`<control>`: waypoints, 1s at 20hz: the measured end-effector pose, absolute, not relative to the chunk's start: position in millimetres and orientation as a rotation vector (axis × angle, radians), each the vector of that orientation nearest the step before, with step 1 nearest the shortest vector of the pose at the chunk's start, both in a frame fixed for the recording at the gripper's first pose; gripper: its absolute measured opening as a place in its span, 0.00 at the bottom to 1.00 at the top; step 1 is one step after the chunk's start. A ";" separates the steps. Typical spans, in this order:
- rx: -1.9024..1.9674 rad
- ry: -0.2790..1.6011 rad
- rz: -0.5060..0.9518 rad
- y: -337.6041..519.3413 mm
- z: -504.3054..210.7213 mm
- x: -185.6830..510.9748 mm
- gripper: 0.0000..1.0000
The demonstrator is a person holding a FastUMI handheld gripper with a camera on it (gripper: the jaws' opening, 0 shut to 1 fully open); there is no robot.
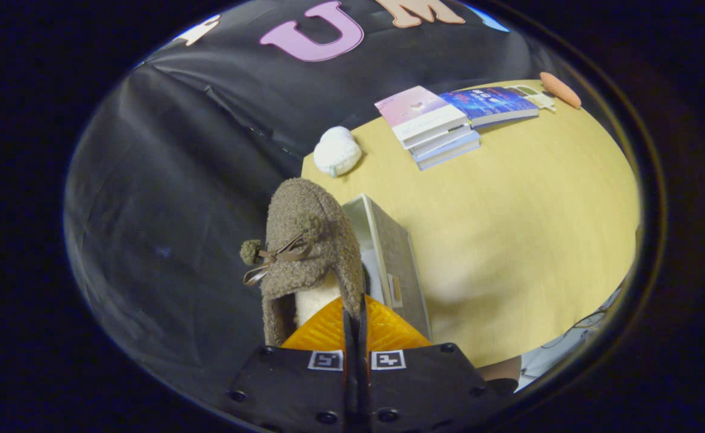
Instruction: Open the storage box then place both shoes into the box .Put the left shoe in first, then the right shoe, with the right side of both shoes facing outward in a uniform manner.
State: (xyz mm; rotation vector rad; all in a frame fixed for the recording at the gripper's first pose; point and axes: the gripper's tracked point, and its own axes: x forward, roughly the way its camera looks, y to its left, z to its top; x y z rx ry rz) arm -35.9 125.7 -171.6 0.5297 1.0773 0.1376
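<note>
Beyond the fingers a pale wooden bench [508, 228] carries a stack of books [436, 129] at its far side, a blue-covered book [490, 105] lying just beside the stack, a white fluffy ball [337, 151] near the bench's corner and an orange carrot-shaped thing [560, 89] at the far edge, all well apart from the box. The grey storage box [391, 258] stands just ahead of the fingers, tilted in this view, its pale inside showing. Partly in front of it hangs the shoe [307, 240], a brown fuzzy slipper with a thin bow and a small pom-pom on its upper and a cream lining at the opening. The gripper [355, 313] has its fingers closed almost together, pinching the rim of the shoe's opening between them, so the shoe is lifted off the bench, beside and above the box
</note>
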 end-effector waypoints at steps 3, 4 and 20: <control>0.514 1.097 0.125 127.9 -180.7 -43.2 0.03; 0.511 1.103 0.121 127.9 -183.2 -45.1 0.03; 0.553 1.076 0.110 125.6 -176.2 -35.0 0.09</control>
